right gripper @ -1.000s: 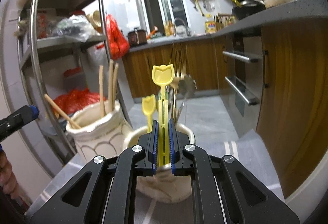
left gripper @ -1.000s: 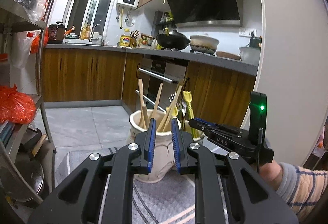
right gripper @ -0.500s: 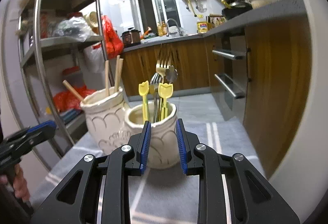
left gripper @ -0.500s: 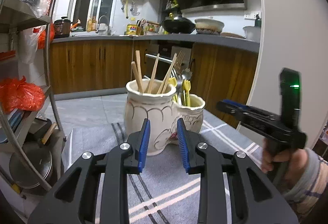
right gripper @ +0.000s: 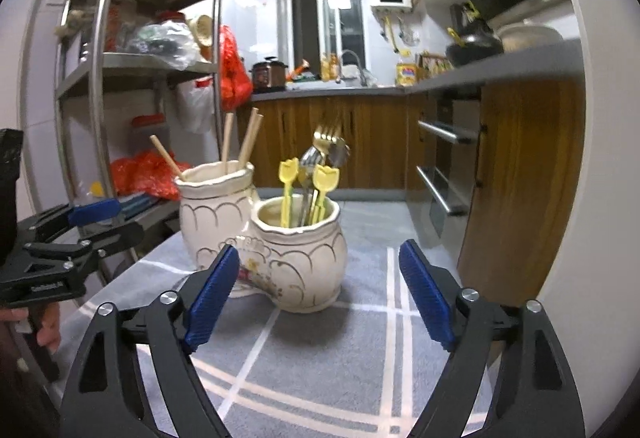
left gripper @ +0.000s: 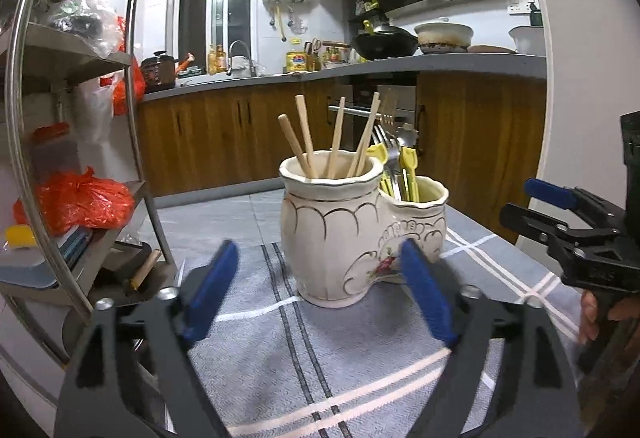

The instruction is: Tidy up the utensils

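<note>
Two joined cream ceramic pots stand on a grey striped cloth. The taller pot [left gripper: 330, 234] [right gripper: 214, 209] holds several wooden chopsticks [left gripper: 336, 135] [right gripper: 248, 135]. The lower pot [left gripper: 420, 222] [right gripper: 298, 250] holds yellow tulip-handled utensils [right gripper: 326, 177] [left gripper: 408, 161] and metal forks and spoons [right gripper: 328, 147]. My left gripper [left gripper: 320, 290] is open and empty, a little in front of the pots. My right gripper [right gripper: 320, 294] is open and empty, in front of the lower pot. Each gripper shows at the edge of the other's view.
The grey cloth [left gripper: 360, 370] [right gripper: 340, 350] covers the table. A metal shelf rack [left gripper: 72, 157] [right gripper: 104, 85] with red bags stands to the left. Wooden kitchen cabinets [right gripper: 520, 177] and an oven stand behind and to the right.
My right gripper let go of the yellow utensil into the lower pot, opened wide and pulled back. My left gripper also opened wide and pulled back from the taller pot.
</note>
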`<action>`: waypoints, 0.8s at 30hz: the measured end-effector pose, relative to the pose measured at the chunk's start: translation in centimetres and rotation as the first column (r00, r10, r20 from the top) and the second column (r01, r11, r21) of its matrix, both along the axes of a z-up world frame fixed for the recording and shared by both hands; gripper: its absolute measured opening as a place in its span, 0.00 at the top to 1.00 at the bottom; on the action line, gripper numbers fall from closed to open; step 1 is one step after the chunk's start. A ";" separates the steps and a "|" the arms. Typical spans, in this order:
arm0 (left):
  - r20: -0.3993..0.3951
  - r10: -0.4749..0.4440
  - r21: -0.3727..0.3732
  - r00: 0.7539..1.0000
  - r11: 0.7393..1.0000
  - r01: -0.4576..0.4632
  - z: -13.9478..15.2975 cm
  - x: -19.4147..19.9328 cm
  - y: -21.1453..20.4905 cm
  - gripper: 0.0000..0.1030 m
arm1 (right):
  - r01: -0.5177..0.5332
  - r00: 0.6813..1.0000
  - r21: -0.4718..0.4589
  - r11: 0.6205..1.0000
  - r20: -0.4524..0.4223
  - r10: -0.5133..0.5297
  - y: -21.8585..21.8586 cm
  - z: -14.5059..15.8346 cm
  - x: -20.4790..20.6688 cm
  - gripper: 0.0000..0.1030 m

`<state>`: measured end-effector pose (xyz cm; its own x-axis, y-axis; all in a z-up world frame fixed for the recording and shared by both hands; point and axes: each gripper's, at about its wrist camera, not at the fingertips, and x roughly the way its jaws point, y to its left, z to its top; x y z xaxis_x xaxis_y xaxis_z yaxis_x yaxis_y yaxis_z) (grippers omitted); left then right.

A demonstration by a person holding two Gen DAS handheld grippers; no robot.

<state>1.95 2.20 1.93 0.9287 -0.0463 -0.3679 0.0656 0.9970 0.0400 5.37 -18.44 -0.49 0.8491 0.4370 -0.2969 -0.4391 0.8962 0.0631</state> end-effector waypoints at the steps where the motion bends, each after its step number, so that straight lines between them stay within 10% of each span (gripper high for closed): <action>1: 0.002 0.008 -0.003 1.000 1.000 -0.008 0.0 0.0 0.1 0.10 | 0.000 1.000 0.000 1.000 0.007 0.000 0.0 0.1 0.0 0.09; 24: 0.061 0.058 -0.009 0.996 0.998 -0.058 -0.5 -0.5 1.3 0.05 | 0.035 0.999 -0.020 0.999 0.018 -0.035 0.2 -0.1 0.9 0.05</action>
<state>1.47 3.52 1.44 0.9508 0.0060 -0.3098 0.0053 0.9994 0.0354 6.23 -18.24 -0.63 0.8688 0.4009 -0.2905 -0.4084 0.9120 0.0372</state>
